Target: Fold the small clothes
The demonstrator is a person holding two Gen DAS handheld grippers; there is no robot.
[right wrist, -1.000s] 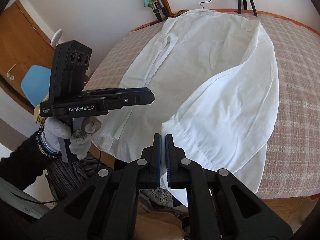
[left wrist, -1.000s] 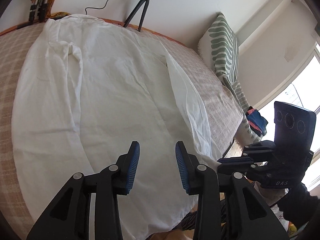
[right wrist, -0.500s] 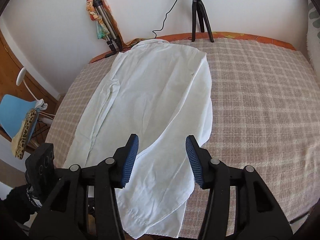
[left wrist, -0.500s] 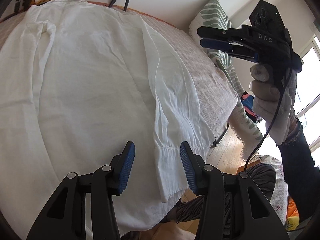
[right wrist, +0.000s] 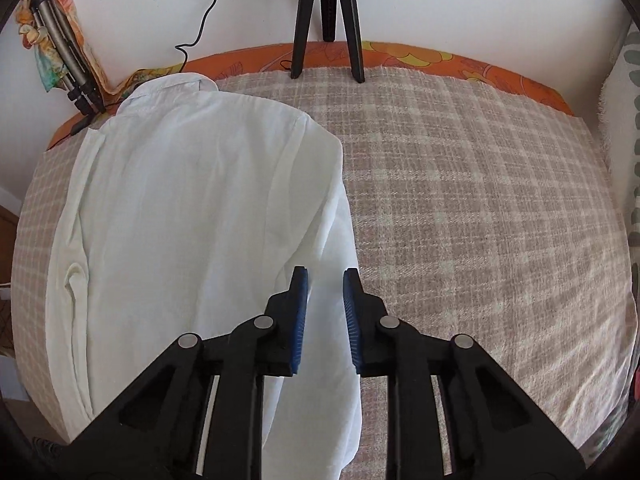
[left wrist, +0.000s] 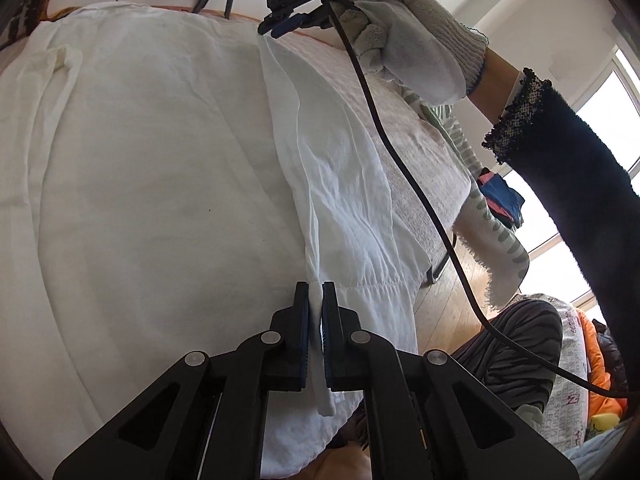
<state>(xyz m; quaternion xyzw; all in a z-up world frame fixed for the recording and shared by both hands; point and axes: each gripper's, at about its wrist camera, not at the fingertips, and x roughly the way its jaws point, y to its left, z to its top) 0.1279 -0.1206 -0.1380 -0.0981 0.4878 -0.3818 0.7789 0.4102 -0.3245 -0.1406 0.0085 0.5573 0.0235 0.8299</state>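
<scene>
A white long-sleeved shirt (left wrist: 160,168) lies spread on the checked bed cover, collar at the far end (right wrist: 168,84). Its right sleeve (left wrist: 340,184) lies along the shirt's right side. My left gripper (left wrist: 315,300) is shut on the sleeve's cuff near the bed's front edge. My right gripper (right wrist: 325,280) is open, its jaws standing over the sleeve near the shoulder (right wrist: 320,184). It also shows in the left wrist view (left wrist: 288,26), held in a gloved hand above the sleeve's far end.
The beige checked bed cover (right wrist: 480,200) stretches to the right of the shirt. A black tripod (right wrist: 326,20) stands at the far edge by the wall. A folded tripod (right wrist: 64,52) leans at the back left. A striped cushion (left wrist: 492,232) hangs at the right edge.
My left gripper has closed on the sleeve cuff. My right gripper let go of the cloth, opened and moved far up the bed to the sleeve's shoulder end.
</scene>
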